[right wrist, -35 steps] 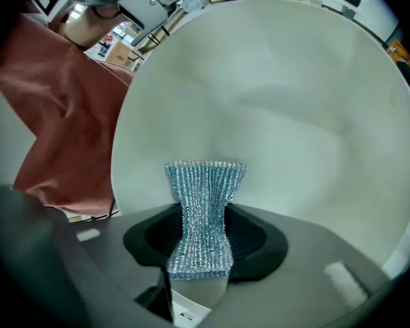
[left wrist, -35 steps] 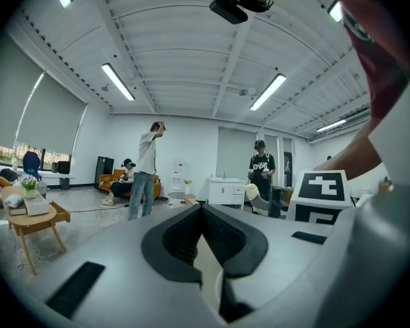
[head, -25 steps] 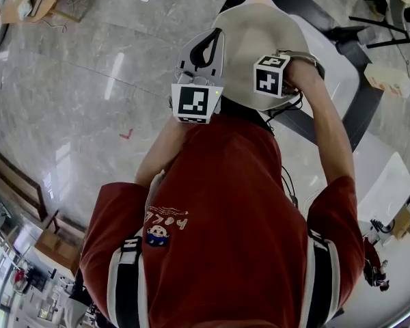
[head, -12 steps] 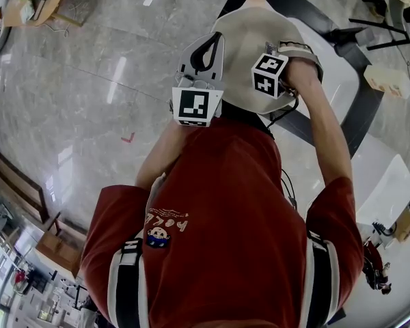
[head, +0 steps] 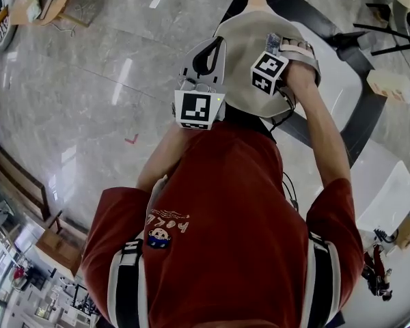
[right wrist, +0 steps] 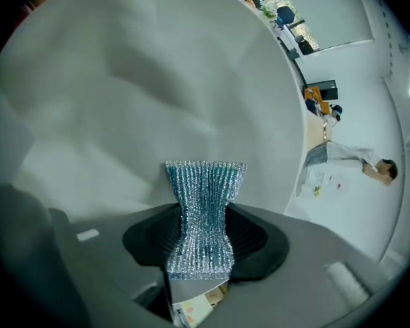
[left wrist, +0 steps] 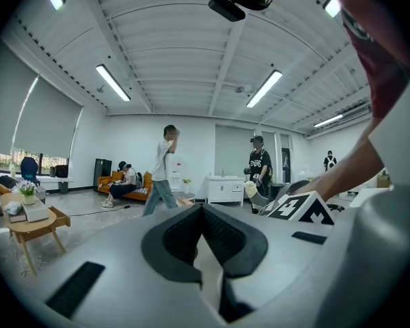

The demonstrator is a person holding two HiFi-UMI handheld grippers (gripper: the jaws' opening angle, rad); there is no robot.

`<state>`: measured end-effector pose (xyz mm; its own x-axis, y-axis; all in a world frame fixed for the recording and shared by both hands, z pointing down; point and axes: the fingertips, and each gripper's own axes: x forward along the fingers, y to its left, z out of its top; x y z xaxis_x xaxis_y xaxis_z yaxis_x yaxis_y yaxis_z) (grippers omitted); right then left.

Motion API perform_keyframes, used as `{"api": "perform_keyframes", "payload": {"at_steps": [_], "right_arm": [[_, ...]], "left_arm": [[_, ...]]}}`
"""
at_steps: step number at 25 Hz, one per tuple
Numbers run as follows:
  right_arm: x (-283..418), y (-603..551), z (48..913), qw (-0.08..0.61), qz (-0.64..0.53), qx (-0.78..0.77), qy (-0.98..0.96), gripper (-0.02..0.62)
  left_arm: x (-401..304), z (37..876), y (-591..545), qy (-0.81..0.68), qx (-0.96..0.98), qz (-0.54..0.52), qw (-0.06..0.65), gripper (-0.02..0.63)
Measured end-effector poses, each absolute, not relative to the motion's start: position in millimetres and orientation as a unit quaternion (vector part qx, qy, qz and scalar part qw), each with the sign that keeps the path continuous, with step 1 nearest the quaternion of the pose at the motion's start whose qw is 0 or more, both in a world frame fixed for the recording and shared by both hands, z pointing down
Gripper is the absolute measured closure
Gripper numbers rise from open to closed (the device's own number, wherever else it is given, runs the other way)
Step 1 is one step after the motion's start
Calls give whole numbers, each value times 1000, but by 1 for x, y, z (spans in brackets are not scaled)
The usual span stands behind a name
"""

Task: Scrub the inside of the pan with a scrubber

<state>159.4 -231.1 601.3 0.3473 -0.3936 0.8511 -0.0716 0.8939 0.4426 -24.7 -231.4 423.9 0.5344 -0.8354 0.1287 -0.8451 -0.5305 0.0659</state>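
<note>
pan [right wrist: 157, 80]: smooth matt coating, pale beige
scrubber [right wrist: 205, 183]: woven metallic mesh, glittery, rough
right gripper [right wrist: 203, 214] pads [right wrist: 256, 241]: black, ribbed, matt
floor [head: 89, 80]: polished stone look, glossy, reflecting lights
shirt [head: 225, 210]: red cloth, matt

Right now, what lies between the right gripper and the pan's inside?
The scrubber, clamped in its jaws, reaches the pan; the right gripper view shows it.

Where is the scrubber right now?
In the right gripper view, the scrubber is pinched between the jaws of the right gripper at centre, its far end against the pale inside of the pan.
</note>
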Motion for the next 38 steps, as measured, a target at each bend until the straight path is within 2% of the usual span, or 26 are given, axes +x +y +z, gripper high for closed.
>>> {"api": "perform_keyframes", "payload": {"at_steps": [9,22,30,38], "right_arm": [[146,-272,583,746,-163,313,-564,391],[109,-296,572,662,-225,363,-616,387],[67,-284,581,605,-193,328,-700,383],[51,-249,610,601,-99,251,-752,387]], "left_arm": [[-33,426,-228,-492,867,52,58,600],[-51,428,-223,-517,852,67,51,600],[-58,427,-220,-526,846,71,48,600],[-56,428,-217,-525,846,72,54,600]]}}
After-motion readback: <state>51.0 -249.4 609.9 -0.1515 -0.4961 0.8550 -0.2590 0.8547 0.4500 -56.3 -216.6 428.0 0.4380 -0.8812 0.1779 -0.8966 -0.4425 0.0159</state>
